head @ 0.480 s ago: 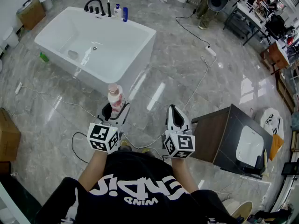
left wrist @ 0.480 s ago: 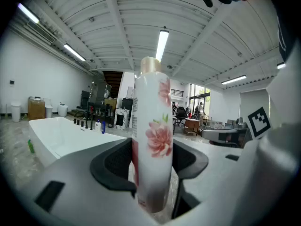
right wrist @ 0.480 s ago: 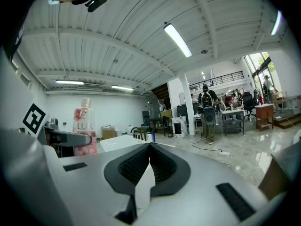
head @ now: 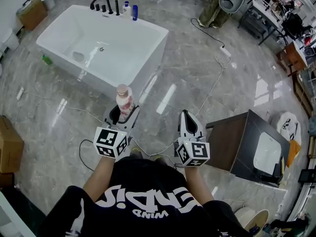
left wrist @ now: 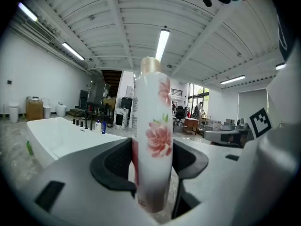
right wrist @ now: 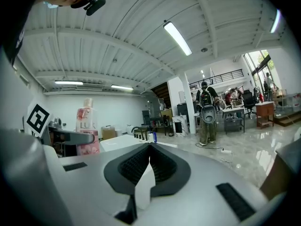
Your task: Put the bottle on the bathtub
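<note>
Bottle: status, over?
Left hand-held gripper shut on bottle, upright. Right hand-held gripper shut, empty. Bathtub ahead, not reached. Floor cable to the right, off the path.

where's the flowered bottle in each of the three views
Head view: the bottle stands left of centre, upright in the left gripper, just below the bathtub.
Left gripper view: dead centre, upright, clamped between the jaws.
Right gripper view: far left, small and upright.
Shared landmark: the white bathtub, top left in the head view, lower left in the left gripper view, behind the jaws in the right gripper view.
</note>
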The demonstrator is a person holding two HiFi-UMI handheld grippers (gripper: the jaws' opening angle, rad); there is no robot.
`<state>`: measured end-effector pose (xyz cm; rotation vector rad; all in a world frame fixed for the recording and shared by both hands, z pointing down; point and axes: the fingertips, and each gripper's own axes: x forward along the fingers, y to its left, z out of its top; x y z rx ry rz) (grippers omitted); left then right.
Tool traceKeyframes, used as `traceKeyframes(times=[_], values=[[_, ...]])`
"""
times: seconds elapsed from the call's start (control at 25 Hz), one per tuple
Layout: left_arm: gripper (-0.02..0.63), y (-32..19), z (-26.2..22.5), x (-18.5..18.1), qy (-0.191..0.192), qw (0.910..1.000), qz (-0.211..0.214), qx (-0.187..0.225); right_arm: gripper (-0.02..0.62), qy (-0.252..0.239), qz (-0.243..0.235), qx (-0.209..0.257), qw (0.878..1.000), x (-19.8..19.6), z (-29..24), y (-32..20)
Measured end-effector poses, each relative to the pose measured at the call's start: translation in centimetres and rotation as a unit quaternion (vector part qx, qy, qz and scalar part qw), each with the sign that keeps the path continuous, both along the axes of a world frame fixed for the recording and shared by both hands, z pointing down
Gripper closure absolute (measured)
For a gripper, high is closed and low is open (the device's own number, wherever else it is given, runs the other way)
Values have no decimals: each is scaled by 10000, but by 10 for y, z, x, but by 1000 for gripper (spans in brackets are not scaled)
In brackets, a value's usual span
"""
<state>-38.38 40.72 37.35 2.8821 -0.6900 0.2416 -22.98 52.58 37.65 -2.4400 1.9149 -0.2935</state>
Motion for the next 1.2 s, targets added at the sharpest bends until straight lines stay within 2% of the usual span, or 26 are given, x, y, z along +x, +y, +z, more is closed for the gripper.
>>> traceKeyframes(times=[0.24,0.56,0.84,1.2], values=[[371,-27,4,-5,-25,9997,248,35,573,78,239,-47,9997,-3,6,-18],[371,-57,15,12,-42,9990,439,7,572,54,517,-7,9986,9,10,-40],[371,-80,22,50,-90,9984,553,19,573,7,506,-34,9987,43,23,-67],[371,-136,18,126,-65,9994,347,17,573,-54,208,-49,9998,124,23,-134]])
